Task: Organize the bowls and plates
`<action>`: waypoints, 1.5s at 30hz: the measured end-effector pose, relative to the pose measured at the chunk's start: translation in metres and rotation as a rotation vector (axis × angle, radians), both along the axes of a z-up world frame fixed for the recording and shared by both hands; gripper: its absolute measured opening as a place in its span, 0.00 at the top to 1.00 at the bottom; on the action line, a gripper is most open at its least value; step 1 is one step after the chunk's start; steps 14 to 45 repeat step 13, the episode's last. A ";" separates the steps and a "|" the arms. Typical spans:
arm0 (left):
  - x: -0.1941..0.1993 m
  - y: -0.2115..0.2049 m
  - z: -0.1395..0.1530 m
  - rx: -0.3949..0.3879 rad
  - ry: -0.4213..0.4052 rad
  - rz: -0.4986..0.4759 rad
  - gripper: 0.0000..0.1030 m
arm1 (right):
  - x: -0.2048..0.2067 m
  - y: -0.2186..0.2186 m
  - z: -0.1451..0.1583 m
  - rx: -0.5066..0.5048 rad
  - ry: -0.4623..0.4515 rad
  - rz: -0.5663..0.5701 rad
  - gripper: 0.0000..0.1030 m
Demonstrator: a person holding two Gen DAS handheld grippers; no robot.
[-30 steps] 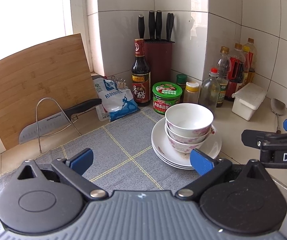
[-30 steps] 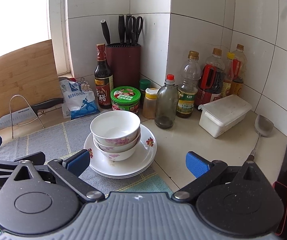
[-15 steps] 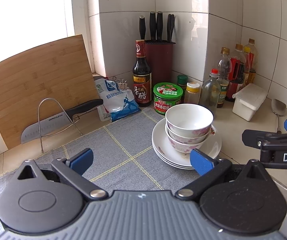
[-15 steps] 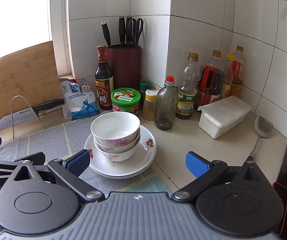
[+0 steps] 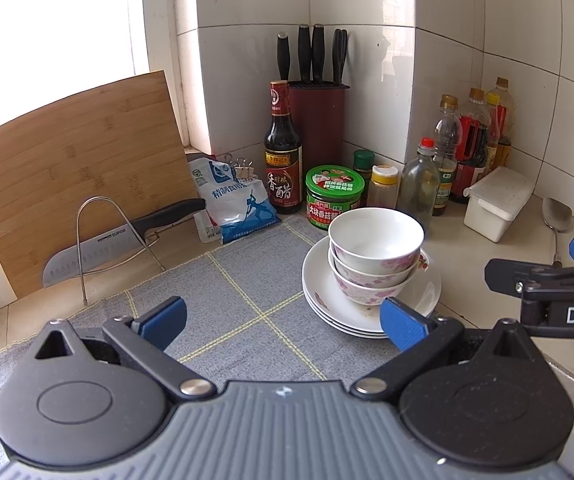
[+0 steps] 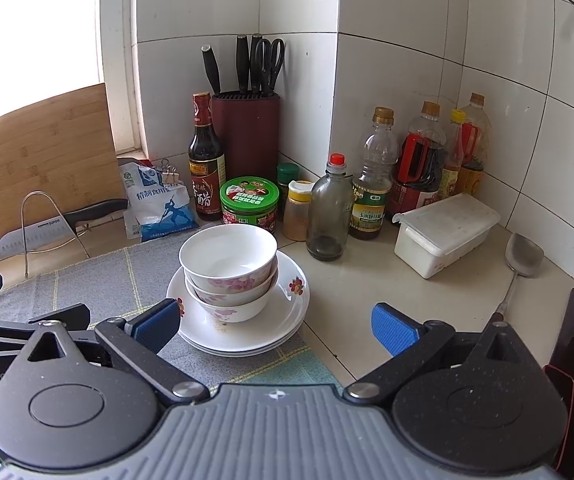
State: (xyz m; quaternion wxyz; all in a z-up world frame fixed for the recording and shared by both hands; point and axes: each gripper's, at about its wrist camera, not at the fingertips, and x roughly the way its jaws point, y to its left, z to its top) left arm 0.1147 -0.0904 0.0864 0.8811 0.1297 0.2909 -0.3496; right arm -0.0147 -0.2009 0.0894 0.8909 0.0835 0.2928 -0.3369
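Both grippers have edged slightly nearer the bowls (image 6: 229,268) stacked on the plates (image 6: 287,320). Left gripper (image 5: 283,322) and right gripper (image 6: 275,326): fingers spread, holding nothing.

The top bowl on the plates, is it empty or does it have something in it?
Empty. The top bowl shows only a clean white inside in both wrist views, and it sits upright, nested in the bowl below.

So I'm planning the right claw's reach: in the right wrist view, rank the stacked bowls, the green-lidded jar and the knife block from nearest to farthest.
From the right claw:
1. Stacked bowls, just ahead, slightly left, on the plates.
2. Green-lidded jar, behind the bowls.
3. Knife block, farthest, against the tiled wall.
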 end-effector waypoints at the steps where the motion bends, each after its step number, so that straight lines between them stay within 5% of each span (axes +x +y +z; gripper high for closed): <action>1: 0.000 0.000 0.000 0.001 0.000 0.000 0.01 | 0.000 0.000 0.000 -0.002 0.000 0.000 0.00; 45: 0.000 -0.001 0.000 0.006 -0.003 0.003 0.01 | 0.001 0.001 0.000 -0.005 0.002 0.001 0.00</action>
